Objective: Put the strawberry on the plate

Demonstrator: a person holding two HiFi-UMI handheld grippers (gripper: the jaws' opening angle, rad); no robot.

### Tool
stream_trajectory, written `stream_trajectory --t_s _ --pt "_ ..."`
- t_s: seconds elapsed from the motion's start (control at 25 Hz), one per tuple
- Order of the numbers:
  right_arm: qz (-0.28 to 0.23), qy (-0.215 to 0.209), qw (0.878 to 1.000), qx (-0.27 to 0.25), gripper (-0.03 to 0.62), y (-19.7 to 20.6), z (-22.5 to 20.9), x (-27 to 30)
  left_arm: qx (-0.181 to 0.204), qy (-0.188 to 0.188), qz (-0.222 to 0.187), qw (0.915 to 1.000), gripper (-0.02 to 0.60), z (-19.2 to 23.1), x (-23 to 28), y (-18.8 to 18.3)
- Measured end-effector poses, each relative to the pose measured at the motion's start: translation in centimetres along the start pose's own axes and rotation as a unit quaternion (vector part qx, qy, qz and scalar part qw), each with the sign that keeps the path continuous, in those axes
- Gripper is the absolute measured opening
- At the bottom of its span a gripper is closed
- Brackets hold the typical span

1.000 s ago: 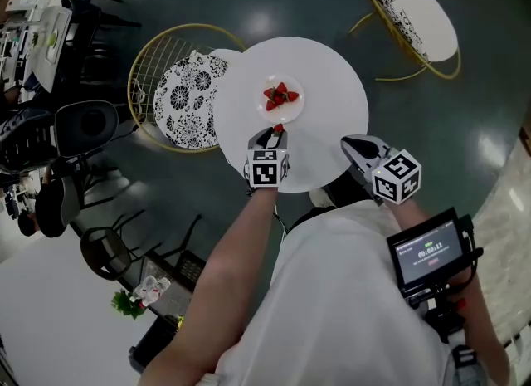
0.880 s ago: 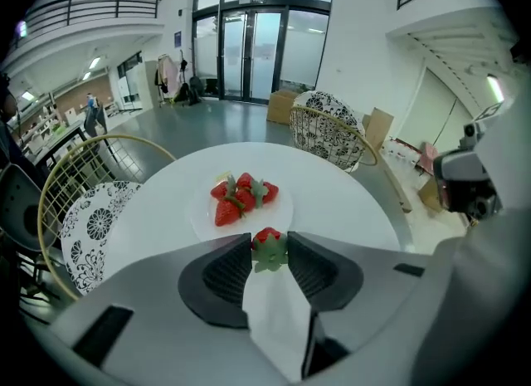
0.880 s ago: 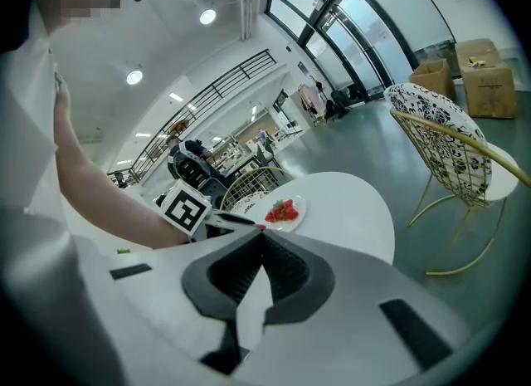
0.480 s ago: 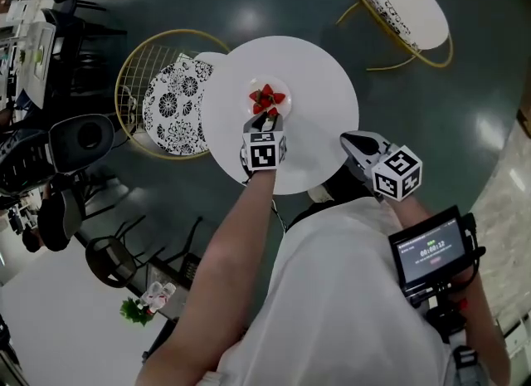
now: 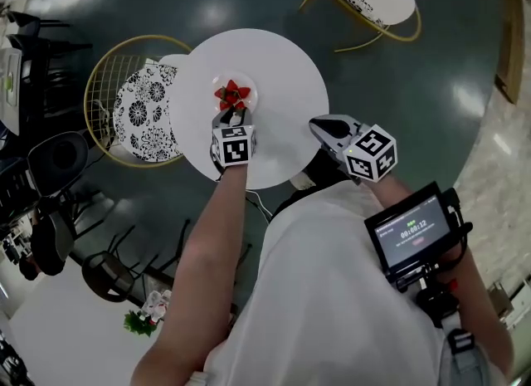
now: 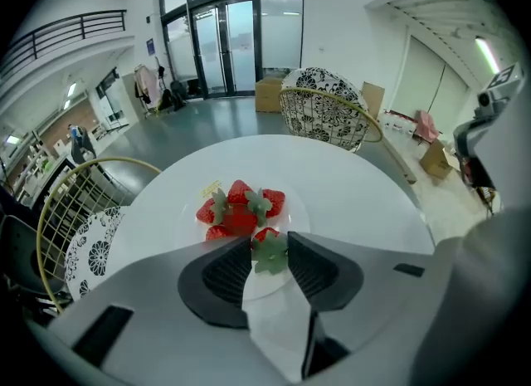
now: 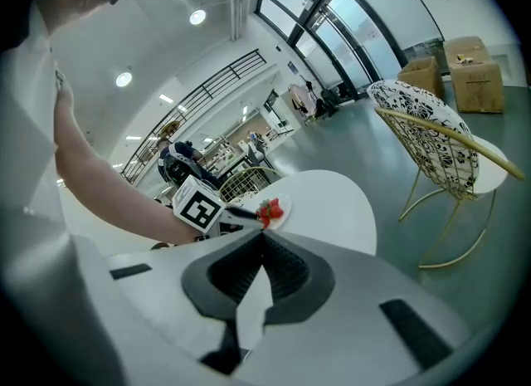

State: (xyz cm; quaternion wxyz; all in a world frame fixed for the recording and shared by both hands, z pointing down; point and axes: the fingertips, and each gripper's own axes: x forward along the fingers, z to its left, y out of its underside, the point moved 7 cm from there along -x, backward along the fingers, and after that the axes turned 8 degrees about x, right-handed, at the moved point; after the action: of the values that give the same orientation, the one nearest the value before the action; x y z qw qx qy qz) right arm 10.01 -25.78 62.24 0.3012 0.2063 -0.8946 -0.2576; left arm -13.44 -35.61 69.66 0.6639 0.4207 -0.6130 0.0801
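While your left gripper [image 6: 270, 243] pinches a strawberry [image 6: 267, 238] over the plate [image 6: 296, 213] mid-frame, your right gripper [image 7: 261, 236] sits pressed together, empty.

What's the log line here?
left gripper: shut on red strawberry | position: over small round white plate, beside other strawberries | right gripper: shut, empty

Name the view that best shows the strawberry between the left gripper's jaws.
The left gripper view: the strawberry sits close up between the jaws, leaves toward the camera, over the plate. In the head view the left gripper mostly covers it; the right gripper view shows only distant red specks.
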Motion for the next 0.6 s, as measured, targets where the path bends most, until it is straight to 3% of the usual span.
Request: stream_trajectory --t_s 0.28,0.6 --pt "0.002 0.01 1.0 0.003 0.006 0.3 0.1 -0.4 -0.013 0.021 0.0 0.9997 0.145 -0.2 0.3 0.3" --pt "0.0 0.013 1.0 -0.01 0.006 0.1 2.1 1.1 -0.022 0.022 -0.03 0.9991 0.146 1.5 -1.9 1.7"
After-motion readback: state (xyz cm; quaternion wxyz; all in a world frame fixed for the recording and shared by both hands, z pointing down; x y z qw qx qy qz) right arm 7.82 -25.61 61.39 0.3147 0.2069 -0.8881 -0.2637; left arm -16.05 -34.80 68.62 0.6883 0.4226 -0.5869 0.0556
